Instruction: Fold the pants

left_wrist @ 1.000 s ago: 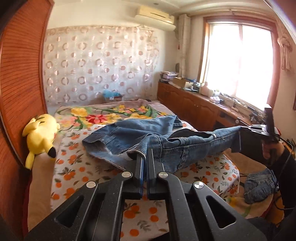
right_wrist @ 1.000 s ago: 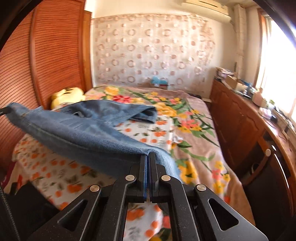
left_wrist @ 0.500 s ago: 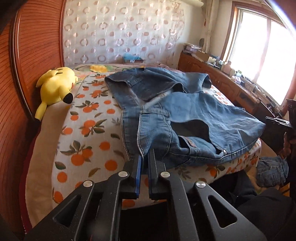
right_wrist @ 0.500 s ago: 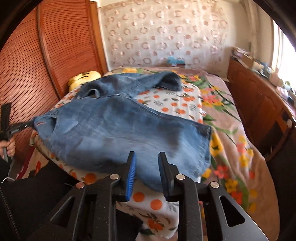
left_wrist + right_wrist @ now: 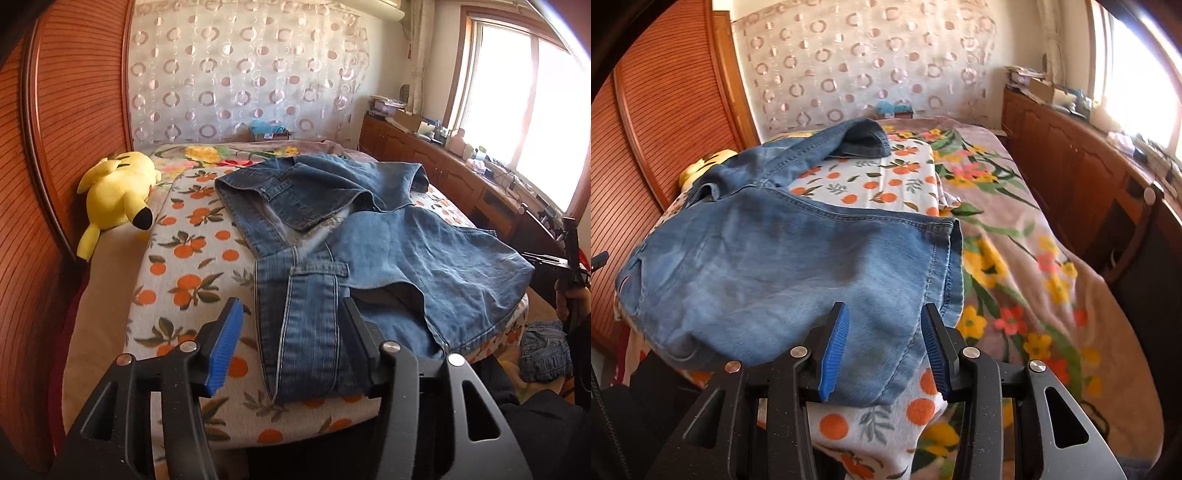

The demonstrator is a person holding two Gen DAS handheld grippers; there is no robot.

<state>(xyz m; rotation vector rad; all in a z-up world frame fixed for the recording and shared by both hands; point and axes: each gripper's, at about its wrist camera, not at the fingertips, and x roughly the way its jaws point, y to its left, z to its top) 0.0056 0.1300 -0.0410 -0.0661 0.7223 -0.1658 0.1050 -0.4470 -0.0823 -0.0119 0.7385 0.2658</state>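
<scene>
The bed [image 5: 110,280] carries a white sheet with an orange-fruit print [image 5: 192,258] at its near end and a pinkish floral blanket [image 5: 1015,258] beyond it. The blue jeans [image 5: 388,251] lie spread over the orange-print sheet, one edge hanging off the near side. A yellow plush toy [image 5: 118,192] rests beside the headboard

Daylight from window [image 5: 532,110], right of frame, blown out white. Room bright. Fisheye bends edges; corners dark.
</scene>
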